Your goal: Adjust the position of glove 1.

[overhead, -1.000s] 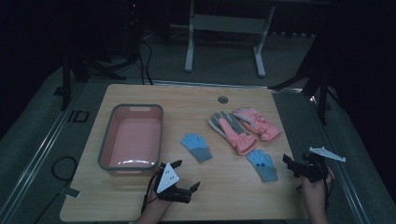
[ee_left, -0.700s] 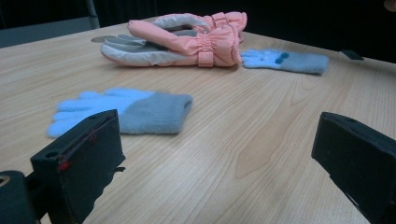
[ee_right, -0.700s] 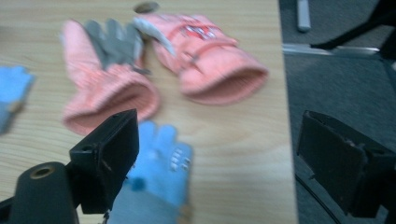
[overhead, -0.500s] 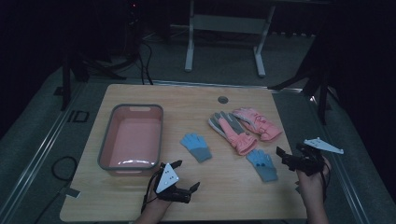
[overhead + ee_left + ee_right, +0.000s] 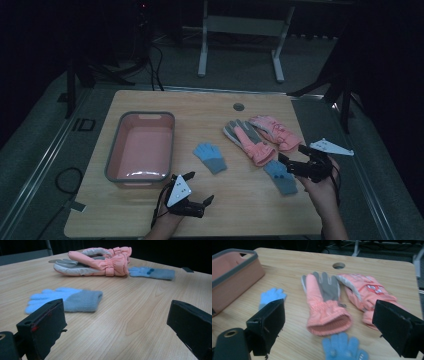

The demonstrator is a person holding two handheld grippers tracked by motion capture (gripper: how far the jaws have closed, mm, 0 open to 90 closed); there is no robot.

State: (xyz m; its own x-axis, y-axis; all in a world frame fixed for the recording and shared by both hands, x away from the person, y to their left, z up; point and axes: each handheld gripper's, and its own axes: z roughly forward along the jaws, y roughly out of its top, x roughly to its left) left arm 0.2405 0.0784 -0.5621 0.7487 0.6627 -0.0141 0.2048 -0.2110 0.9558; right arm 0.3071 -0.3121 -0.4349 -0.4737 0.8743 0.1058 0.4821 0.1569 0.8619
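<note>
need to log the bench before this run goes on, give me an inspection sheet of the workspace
surface: light wooden table, with a round hole near its far edge
job's things: two small blue and grey knit gloves, one mid-table, one by the right gripper; two padded pink and grey winter gloves lying side by side and touching; pink plastic tub with grey rim, nothing in it
clutter: nothing seen
grippers: left gripper open, holding nothing; right gripper open, above the cuff of the near blue glove
cables: black cables on the floor behind the table
surroundings: dark room, grey floor, white metal frame beyond the table
</note>
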